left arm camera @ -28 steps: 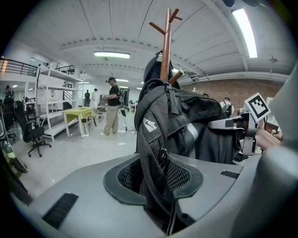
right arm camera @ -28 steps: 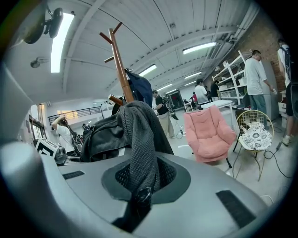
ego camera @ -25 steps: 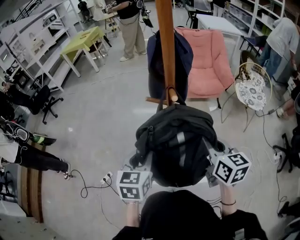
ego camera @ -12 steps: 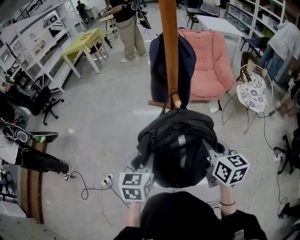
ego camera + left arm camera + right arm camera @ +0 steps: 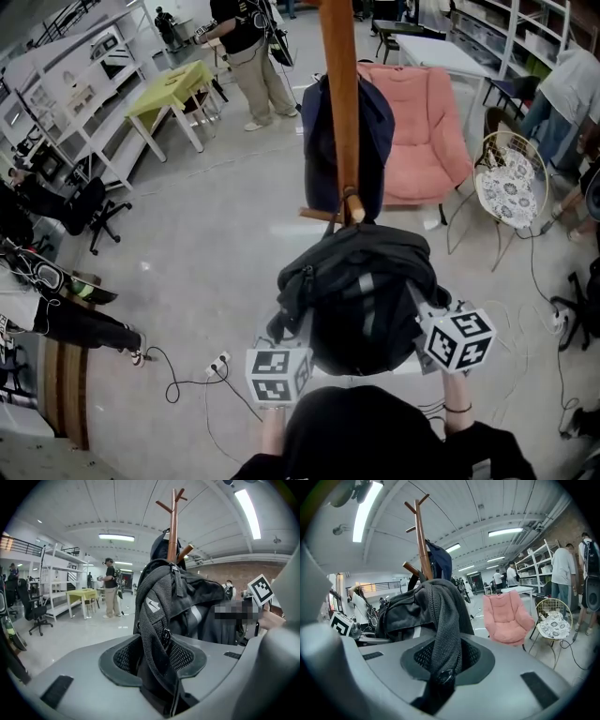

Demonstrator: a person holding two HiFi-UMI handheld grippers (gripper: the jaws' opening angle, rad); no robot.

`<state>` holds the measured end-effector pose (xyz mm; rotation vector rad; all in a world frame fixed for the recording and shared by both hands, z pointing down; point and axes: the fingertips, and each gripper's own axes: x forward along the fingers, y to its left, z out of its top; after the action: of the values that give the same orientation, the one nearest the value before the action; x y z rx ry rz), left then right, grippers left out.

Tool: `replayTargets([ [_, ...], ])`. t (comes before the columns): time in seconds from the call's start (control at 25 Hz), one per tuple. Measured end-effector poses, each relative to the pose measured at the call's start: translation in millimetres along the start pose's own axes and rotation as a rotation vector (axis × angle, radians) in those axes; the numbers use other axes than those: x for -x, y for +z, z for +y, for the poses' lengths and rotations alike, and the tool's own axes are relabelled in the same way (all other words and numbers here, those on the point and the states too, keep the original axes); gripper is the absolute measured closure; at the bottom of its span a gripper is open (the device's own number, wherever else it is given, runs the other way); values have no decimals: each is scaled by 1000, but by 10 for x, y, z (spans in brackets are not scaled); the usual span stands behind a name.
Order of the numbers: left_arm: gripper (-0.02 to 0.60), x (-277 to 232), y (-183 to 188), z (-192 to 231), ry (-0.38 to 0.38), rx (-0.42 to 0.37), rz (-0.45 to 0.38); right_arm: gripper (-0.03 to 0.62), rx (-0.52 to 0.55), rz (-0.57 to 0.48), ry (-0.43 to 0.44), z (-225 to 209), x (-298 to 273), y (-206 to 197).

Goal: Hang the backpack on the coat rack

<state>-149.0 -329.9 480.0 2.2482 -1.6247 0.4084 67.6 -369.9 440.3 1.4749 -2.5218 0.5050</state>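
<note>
Backpack [image 5: 361, 291]: black, high against the wooden pole of the coat rack [image 5: 339, 103], top loop apparently over the short peg [image 5: 353, 202], bulk slumped from there back toward the person. Long axis along the line from peg to person, so directly ahead of both tools and between them; neither hand nearer, one on each flank. Left gripper [image 5: 281, 330] at the bag's left side, jaws opening, left shoulder strap [image 5: 157, 634] standing between them, mesh against the pads. Right gripper [image 5: 422, 314] at the right side, narrower, jaws also opening, right shoulder strap [image 5: 443, 634] draped down into the gap, its buckle low in the slot. Judged: weight passing to the peg, and the coming move likely a release and a straight pull back from the pole, clear of both straps. From the head view alone: loop and peg together, plus a dark blue coat [image 5: 342, 141] on the pole's far side; jaws hidden there behind bag and marker cubes. From the gripper views alone: each strap in its jaws, and the upper pegs at the rack's top, cut off in the head view.
</note>
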Motion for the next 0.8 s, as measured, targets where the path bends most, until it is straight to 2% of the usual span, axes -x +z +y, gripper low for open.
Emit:
replayTargets([
  [0.32,416,0,21,17,23,15,-24,512,-19,-6,25,32,-23,7],
  [0.4,410,4,23,4,33,14,-29,485,-23,-10,30,43,-14,13],
  [0.6,361,54,66,21,56,16,-47,413,-56,-54,38,76,32,98],
  [0.68,333,77,60,39,65,18,-59,401,-48,-72,35,82,60,116],
  [0.8,324,101,69,13,63,14,-73,391,-40,-84,43,83,118,115],
])
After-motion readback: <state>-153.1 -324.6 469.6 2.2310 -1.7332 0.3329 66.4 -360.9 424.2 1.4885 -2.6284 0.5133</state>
